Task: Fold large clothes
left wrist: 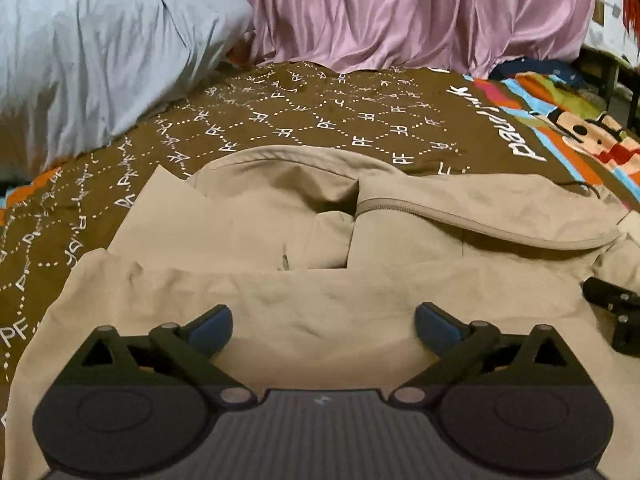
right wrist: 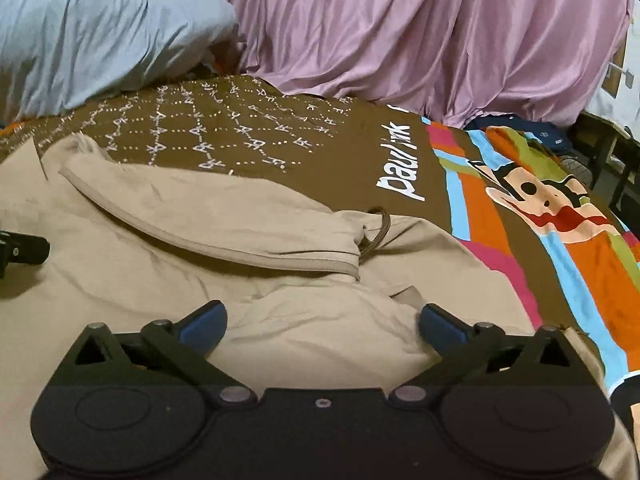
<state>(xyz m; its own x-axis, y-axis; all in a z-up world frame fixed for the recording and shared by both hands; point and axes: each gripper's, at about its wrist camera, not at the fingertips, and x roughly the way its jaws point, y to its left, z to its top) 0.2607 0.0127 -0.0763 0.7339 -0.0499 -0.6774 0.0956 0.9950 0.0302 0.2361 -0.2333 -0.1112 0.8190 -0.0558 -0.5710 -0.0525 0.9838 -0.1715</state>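
Observation:
A large beige hooded jacket (left wrist: 304, 240) lies spread on the bed, hood toward the far side, with a folded-over band of fabric nearest me. It also shows in the right wrist view (right wrist: 200, 240), with its brown drawcord (right wrist: 378, 232) at the hood. My left gripper (left wrist: 323, 322) is open just above the near fold, holding nothing. My right gripper (right wrist: 323, 322) is open over the jacket's right part, holding nothing. The right gripper's black tip shows at the right of the left wrist view (left wrist: 612, 300); the left gripper's tip shows at the left of the right wrist view (right wrist: 24, 250).
The bed has a brown patterned cover (left wrist: 320, 116) with a colourful cartoon panel (right wrist: 540, 208) on the right. A grey-blue pillow or quilt (left wrist: 88, 52) lies at the far left. Pink drapery (right wrist: 420, 32) hangs behind the bed.

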